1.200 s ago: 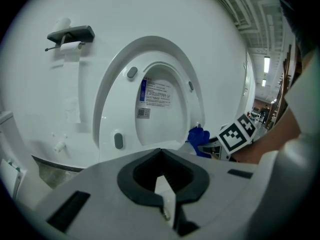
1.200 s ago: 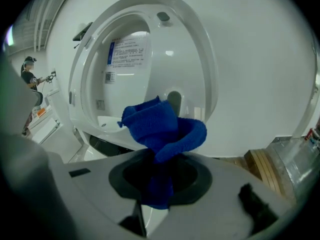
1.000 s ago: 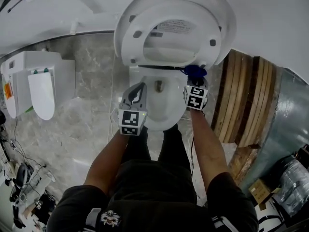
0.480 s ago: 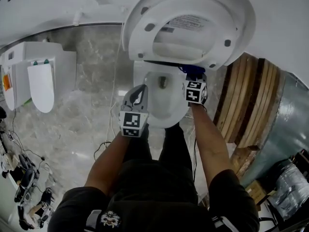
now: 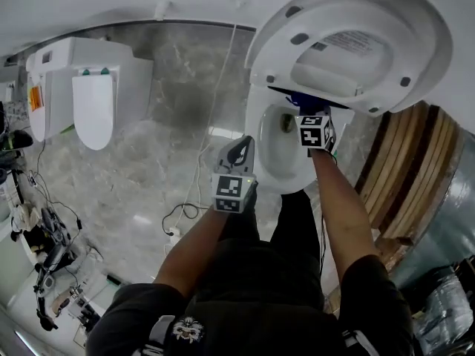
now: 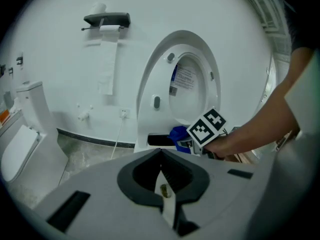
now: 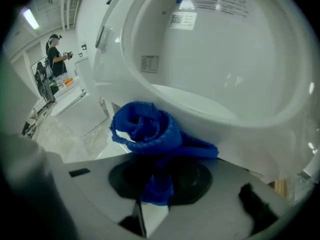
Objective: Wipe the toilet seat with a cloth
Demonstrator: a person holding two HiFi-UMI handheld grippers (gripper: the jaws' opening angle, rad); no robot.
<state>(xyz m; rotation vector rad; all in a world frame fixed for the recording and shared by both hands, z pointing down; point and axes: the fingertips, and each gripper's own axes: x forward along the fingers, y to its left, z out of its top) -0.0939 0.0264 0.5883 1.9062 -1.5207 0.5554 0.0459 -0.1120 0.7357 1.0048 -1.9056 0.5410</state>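
The white toilet [image 5: 261, 136] stands at the upper right of the head view, its seat and lid [image 5: 349, 43] tipped up. My right gripper [image 5: 310, 117] is shut on a bunched blue cloth [image 5: 303, 101] at the back of the bowl's rim, just under the raised seat. In the right gripper view the cloth [image 7: 147, 129] bulges out of the shut jaws [image 7: 156, 184], close against the seat's underside [image 7: 215, 59]. My left gripper [image 5: 239, 150] hangs shut and empty beside the bowl's left side. The left gripper view shows its jaws [image 6: 161, 159] meeting, with the cloth [image 6: 178, 135] beyond.
A second toilet [image 5: 93, 102] stands at the left on the marble floor. Wooden planks [image 5: 404, 169] lean at the right of the bowl. Cables [image 5: 185, 213] trail over the floor. A paper holder [image 6: 106, 20] hangs on the wall. A person [image 7: 55, 54] stands far off.
The head view has swung, so the toilet now sits further right and up. My left gripper has drawn away from the bowl's front rim to its left. The right gripper stays by the hinge with the cloth.
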